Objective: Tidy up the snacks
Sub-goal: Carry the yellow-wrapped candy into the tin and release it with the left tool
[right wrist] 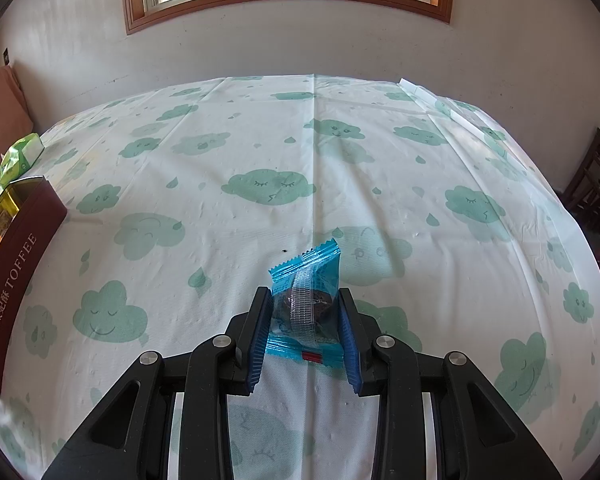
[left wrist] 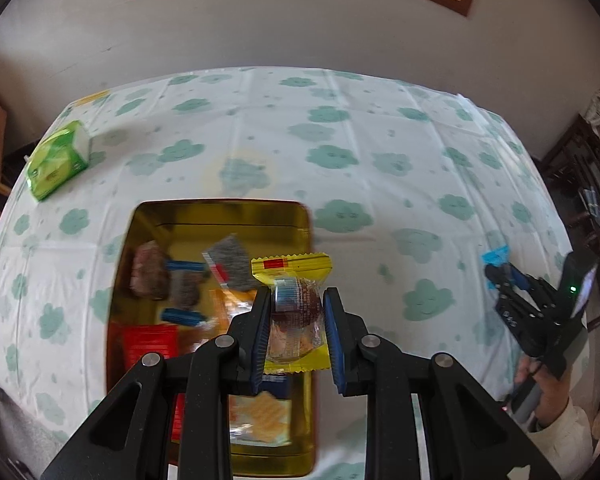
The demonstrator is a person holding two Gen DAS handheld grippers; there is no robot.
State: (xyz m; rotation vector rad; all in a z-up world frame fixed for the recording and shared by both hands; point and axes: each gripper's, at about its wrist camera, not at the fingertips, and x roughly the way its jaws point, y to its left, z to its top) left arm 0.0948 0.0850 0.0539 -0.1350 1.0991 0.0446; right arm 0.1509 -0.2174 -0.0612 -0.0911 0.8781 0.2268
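Observation:
My left gripper point(left wrist: 295, 312) is shut on a yellow-wrapped snack point(left wrist: 294, 312) and holds it over the right edge of a gold tin box point(left wrist: 220, 216). Several wrapped snacks lie inside the tin. My right gripper point(right wrist: 305, 320) is shut on a blue-wrapped snack point(right wrist: 306, 304) just above the cloud-print tablecloth. In the left wrist view the right gripper point(left wrist: 496, 274) appears at the far right with the blue wrapper point(left wrist: 495, 257) in it, held by a hand point(left wrist: 548, 384). The tin box point(right wrist: 24, 236) shows at the left edge of the right wrist view, dark red outside with "TOFFEE" printed on it.
A green tissue pack point(left wrist: 58, 160) lies at the table's far left corner, and the same pack point(right wrist: 20, 156) is seen behind the tin. The cloud-print tablecloth point(right wrist: 300, 152) covers the table. A wall with a window stands behind; dark furniture point(left wrist: 588, 184) is at the right.

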